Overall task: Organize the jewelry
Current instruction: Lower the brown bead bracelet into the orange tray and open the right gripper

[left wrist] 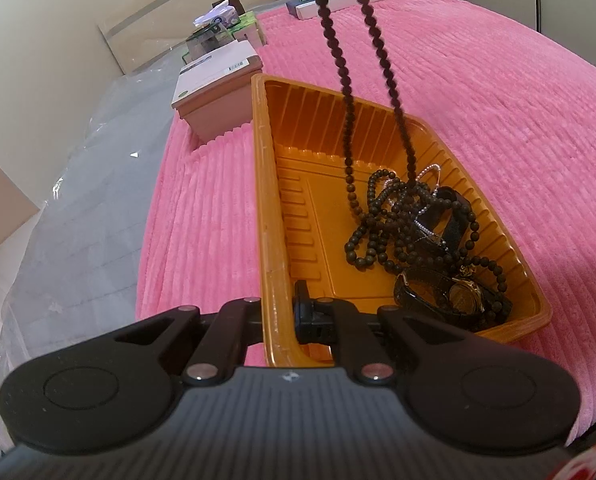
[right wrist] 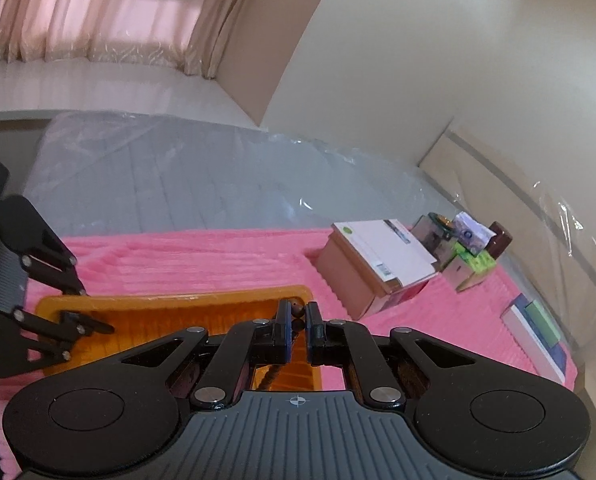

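An orange plastic tray [left wrist: 269,184] lies on a pink ribbed blanket. In it are a pile of dark beads, a thin silver chain [left wrist: 430,170] and a black-strapped gold watch [left wrist: 464,294]. My left gripper [left wrist: 283,312] is shut on the tray's near left rim. My right gripper [right wrist: 297,320] is shut on a dark bead necklace [left wrist: 348,92], which hangs in two strands from above the tray down into the pile. In the right wrist view the left gripper [right wrist: 83,310] shows at the tray [right wrist: 177,302] rim.
A pinkish box with a white lid [left wrist: 217,88] stands just beyond the tray's far left corner, with small boxes [left wrist: 217,32] behind it. Flat books or boxes [left wrist: 338,0] lie at the blanket's far edge. A plastic-wrapped grey mattress [left wrist: 77,200] lies left.
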A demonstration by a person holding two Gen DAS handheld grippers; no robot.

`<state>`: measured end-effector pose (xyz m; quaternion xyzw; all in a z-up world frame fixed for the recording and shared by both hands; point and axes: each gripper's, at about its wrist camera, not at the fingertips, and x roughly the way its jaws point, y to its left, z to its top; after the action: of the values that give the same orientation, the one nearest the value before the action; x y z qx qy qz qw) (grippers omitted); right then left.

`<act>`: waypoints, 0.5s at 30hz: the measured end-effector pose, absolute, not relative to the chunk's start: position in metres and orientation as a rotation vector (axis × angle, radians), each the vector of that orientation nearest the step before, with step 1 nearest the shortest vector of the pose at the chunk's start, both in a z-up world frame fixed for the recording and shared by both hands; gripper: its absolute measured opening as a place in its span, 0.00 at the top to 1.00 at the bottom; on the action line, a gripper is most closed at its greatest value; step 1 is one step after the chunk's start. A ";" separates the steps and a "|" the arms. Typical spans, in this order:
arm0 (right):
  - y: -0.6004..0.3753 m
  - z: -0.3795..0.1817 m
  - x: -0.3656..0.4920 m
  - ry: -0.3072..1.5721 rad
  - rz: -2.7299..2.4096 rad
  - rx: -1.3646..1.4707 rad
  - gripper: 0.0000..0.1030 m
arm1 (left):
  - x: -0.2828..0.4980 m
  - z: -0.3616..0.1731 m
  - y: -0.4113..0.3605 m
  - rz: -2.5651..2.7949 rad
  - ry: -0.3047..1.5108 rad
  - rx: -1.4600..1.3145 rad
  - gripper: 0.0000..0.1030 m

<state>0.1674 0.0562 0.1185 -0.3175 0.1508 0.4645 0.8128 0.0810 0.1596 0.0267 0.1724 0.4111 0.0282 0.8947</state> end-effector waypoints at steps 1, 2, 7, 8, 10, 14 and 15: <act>0.057 0.116 0.169 0.315 0.997 -0.686 0.94 | 0.081 0.027 0.160 0.058 0.852 0.357 0.96; 0.057 0.114 0.170 0.309 1.000 -0.696 0.94 | 0.081 0.027 0.159 0.058 0.852 0.357 0.96; 0.061 0.102 0.180 0.371 0.995 -0.696 0.94 | 0.081 0.026 0.160 0.059 0.852 0.354 0.96; 0.061 0.100 0.182 0.383 0.991 -0.693 0.94 | 0.081 0.026 0.160 0.058 0.852 0.354 0.96; 0.062 0.097 0.182 0.401 0.991 -0.693 0.94 | 0.081 0.026 0.161 0.057 0.852 0.352 0.96; 0.064 0.088 0.183 0.430 0.993 -0.701 0.94 | 0.081 0.025 0.161 0.058 0.852 0.348 0.96; 0.064 0.087 0.184 0.437 0.993 -0.699 0.94 | 0.081 0.025 0.162 0.058 0.852 0.348 0.96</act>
<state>0.1837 0.0640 0.0867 -0.3256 0.2036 0.4629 0.7989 0.0808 0.1617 0.0254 0.1678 0.4112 0.0280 0.8955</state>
